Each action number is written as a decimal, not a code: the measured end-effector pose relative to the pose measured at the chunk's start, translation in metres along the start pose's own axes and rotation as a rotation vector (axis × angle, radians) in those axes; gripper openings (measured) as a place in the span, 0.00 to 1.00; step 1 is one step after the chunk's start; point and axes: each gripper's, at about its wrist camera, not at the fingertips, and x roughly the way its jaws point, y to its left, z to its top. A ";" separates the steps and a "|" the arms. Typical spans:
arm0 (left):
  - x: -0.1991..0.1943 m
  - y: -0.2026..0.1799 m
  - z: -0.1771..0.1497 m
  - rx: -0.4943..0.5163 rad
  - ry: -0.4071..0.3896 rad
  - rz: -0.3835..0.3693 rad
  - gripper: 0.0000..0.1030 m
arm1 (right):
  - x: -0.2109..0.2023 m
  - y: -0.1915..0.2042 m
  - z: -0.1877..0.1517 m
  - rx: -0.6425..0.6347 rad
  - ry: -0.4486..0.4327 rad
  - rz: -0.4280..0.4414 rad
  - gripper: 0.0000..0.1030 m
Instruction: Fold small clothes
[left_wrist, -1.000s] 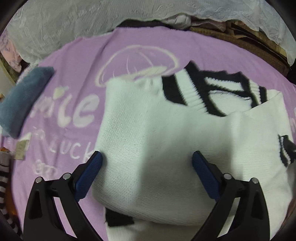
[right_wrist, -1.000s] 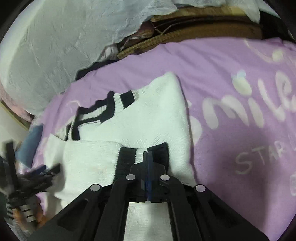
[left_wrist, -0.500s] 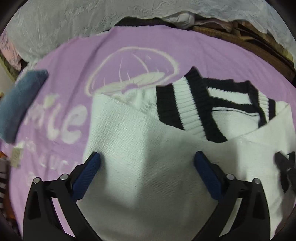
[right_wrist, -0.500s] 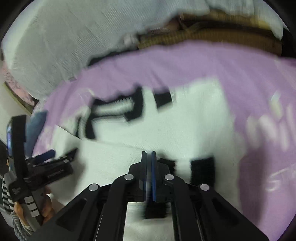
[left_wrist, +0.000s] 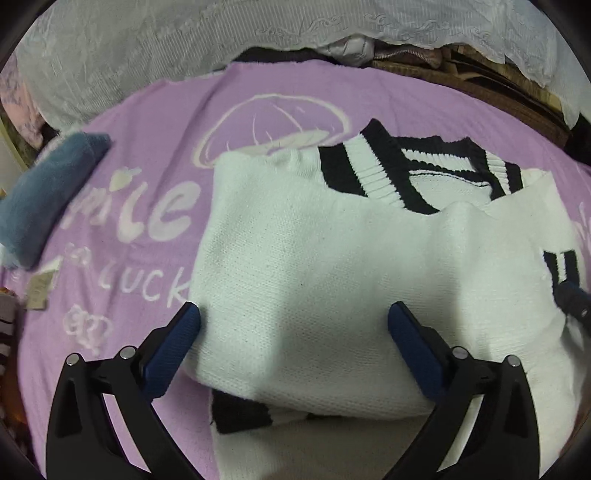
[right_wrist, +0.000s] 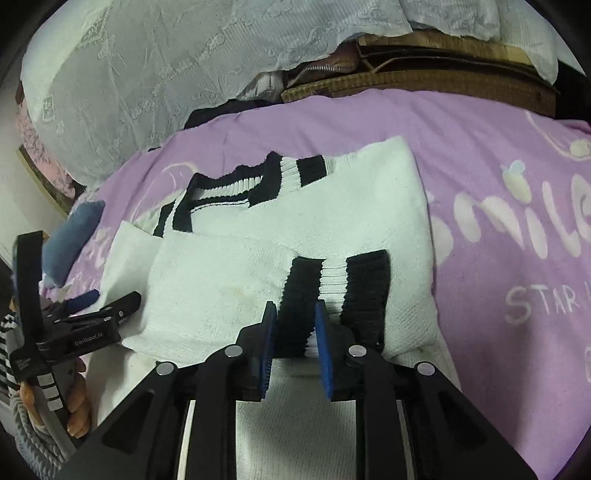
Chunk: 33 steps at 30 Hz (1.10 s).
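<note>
A white knit sweater with black stripes at its collar lies folded on a purple blanket. My left gripper hovers open and wide over the sweater's near left part, with nothing held. It also shows in the right wrist view, left gripper, at the sweater's left edge. One sleeve lies across the body, and its black-and-white cuff rests between the pads of my right gripper. The right jaws are opening, and the pads stand a little apart around the cuff.
A blue-grey plush cloth lies at the blanket's left edge, with a small paper tag near it. A white lace cover and brown woven items line the back. A hand holds the left gripper.
The right gripper was shut on the cuff and carried it sideways over the sweater; its jaws now stand apart. The left gripper stays open over the sweater.
</note>
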 end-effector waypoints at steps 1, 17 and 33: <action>-0.006 0.001 -0.002 0.002 -0.007 -0.005 0.95 | -0.009 0.001 -0.004 0.000 -0.020 0.004 0.22; -0.046 0.041 -0.080 -0.041 0.051 -0.171 0.96 | -0.064 -0.026 -0.057 0.069 -0.025 0.030 0.36; -0.103 0.061 -0.187 0.015 0.123 -0.439 0.95 | -0.143 -0.073 -0.156 0.176 -0.068 0.024 0.52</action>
